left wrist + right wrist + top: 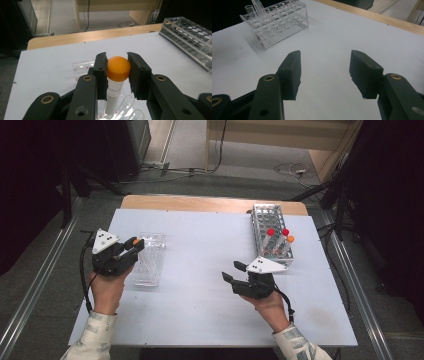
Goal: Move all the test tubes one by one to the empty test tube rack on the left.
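A: where's the orange-capped tube (117, 75)?

B: clamped by its cap in the left gripper (117, 68), over the clear rack (149, 260). Its bottom end is cut off by the jaws, so can't tell if it's seated.

A: right gripper (325, 72)?

B: jaws wide apart, empty, above bare table (332, 45).

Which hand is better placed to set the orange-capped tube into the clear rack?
Left. The left tongs are already clamped on the orange-capped clear tube, right above the clear plastic rack. The right tongs are open and empty over bare table, away from that rack.
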